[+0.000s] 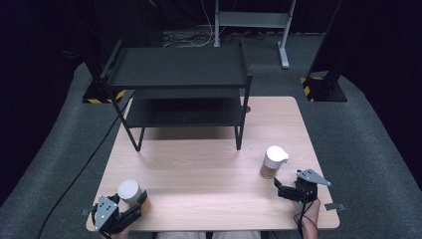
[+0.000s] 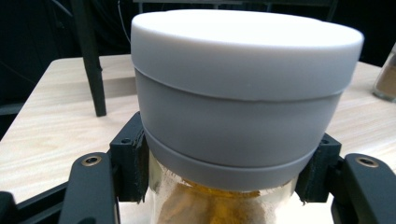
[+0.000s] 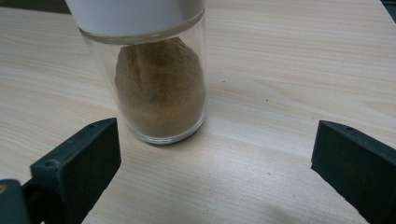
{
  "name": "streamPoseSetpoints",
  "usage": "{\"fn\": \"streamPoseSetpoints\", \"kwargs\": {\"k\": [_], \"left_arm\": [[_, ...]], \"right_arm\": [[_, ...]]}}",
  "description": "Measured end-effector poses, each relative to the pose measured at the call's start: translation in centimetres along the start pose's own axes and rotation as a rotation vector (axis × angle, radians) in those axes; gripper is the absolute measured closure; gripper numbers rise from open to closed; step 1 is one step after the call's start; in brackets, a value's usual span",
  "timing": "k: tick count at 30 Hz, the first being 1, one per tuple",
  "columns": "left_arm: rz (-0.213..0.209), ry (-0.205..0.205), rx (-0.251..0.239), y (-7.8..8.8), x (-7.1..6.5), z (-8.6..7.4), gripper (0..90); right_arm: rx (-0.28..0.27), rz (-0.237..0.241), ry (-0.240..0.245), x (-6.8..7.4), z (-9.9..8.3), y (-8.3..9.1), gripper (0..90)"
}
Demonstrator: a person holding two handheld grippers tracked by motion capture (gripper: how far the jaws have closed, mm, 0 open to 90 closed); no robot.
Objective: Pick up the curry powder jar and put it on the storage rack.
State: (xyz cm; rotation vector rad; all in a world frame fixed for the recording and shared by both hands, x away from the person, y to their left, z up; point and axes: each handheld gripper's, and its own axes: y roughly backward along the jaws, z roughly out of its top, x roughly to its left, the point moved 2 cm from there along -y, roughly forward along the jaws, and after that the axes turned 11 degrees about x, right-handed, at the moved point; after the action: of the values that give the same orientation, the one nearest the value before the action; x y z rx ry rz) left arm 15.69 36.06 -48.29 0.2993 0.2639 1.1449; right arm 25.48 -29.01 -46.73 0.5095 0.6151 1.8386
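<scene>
A light wooden table stood on grey carpet, w/ a black two-tier metal shelf rack at its far end, both tiers bare. At the near left corner, the left gripper was clenched on a glass spice jar w/ a wide pale grey cap; the left gripper view showed its black jaws pressed against both sides of the jar's glass body just under the cap, yellow-orange powder visible inside the glass. The grey three-cornered plate sat on top of that gripper, & a black cable trailed off the table's left side onto the carpet. Toward the near right, a second glass jar stood upright on the tabletop, white cap w/ a small spout-like lip, brown powder filling roughly its lower half. The right gripper rested just beside & nearer than this jar, a person's hand behind it at the table's edge. It was released: in the right gripper view its two jaws stood wide apart, the brown-powder jar ahead between them & closer to the view's left jaw, touching neither. The two jars were well apart, at opposite sides of the table. Beyond the table, a grey metal stand & yellow-black striped bases sat on the floor.
</scene>
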Motion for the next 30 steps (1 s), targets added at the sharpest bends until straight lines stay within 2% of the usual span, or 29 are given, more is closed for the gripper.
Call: {"fn": "streamPoseSetpoints", "kwargs": {"k": [6,12,17,27,30], "left_arm": [[-0.025,-0.031,-0.006,-0.1,0.0,1.2,34.6],[-0.048,-0.035,0.000,-0.6,0.2,2.0,34.6],[-0.055,-0.059,0.001,-0.7,0.3,2.7,34.7],[-0.064,-0.068,-0.003,-0.9,0.6,3.5,34.9],[-0.068,-0.083,-0.002,-1.0,0.7,3.9,34.9]], "right_arm": [[-0.003,0.003,-0.004,-0.1,-0.1,0.0,0.1],[-0.002,0.011,-0.009,-0.3,0.0,0.0,0.0],[-0.005,0.014,-0.011,-0.3,0.0,0.0,0.0],[-0.006,0.021,-0.013,-0.4,-0.1,0.0,0.0],[-0.006,0.021,-0.013,-0.5,-0.1,0.0,0.0]]}}
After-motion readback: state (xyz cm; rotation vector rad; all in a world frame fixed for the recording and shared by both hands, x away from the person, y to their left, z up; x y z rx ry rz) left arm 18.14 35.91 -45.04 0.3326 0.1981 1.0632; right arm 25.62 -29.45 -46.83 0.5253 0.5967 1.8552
